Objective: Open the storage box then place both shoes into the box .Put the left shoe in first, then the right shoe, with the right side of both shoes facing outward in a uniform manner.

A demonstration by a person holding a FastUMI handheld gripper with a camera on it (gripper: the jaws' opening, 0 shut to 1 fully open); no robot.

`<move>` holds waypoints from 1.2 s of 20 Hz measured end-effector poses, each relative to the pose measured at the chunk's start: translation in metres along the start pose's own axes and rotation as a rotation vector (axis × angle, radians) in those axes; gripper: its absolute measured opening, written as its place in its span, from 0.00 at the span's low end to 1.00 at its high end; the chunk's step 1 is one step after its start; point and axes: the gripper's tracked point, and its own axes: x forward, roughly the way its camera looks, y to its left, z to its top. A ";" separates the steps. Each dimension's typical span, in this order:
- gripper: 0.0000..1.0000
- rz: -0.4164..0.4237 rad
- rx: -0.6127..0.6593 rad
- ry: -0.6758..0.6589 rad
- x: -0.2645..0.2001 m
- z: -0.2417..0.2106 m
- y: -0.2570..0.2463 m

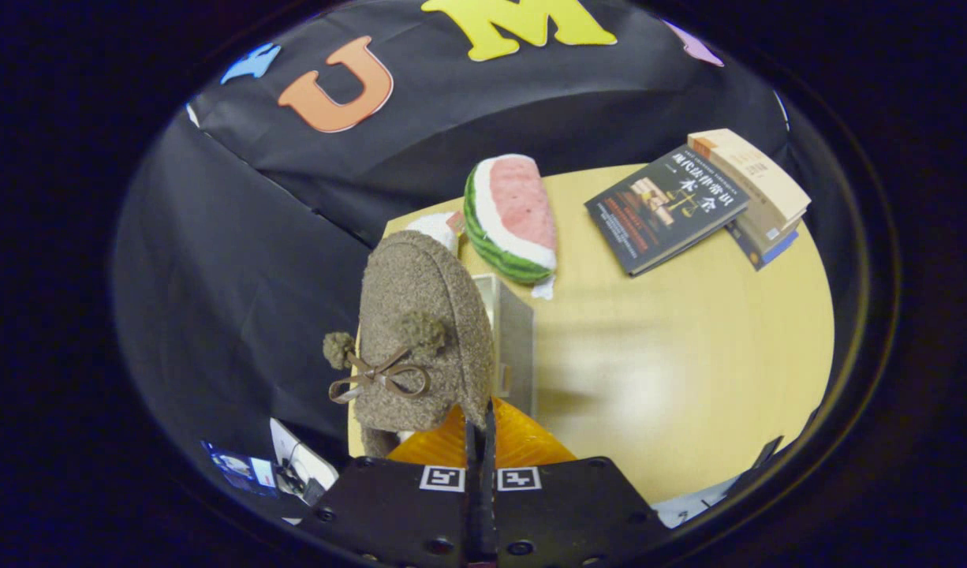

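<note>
My hand-held gripper is pinched shut on the shoe's rim, holding it over the box at the bench's left edge; so thin a pinch may let it slip or twist.

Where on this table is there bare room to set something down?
Open tabletop lies between the storage box and the books. Crowded around the watermelon toy, box and fuzzy shoe, which the closed tongs hold.

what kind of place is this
Likely a staged recording booth, not a home: black cloth walls surround a round wooden table holding props, a plush watermelon slice and stacked books. The gripper grips a fuzzy shoe.
</note>
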 end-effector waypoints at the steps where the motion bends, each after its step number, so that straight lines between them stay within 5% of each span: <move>1: 0.00 -0.017 0.009 0.009 0.013 -0.005 0.006; 12: 0.01 -0.259 0.016 0.014 0.089 -0.009 0.003; 15: 0.12 -0.270 0.014 -0.008 0.086 -0.005 0.005; 17: 0.11 -0.289 -0.013 -0.034 0.077 -0.003 0.006; 24: 0.47 -0.239 -0.053 -0.135 0.021 -0.007 0.028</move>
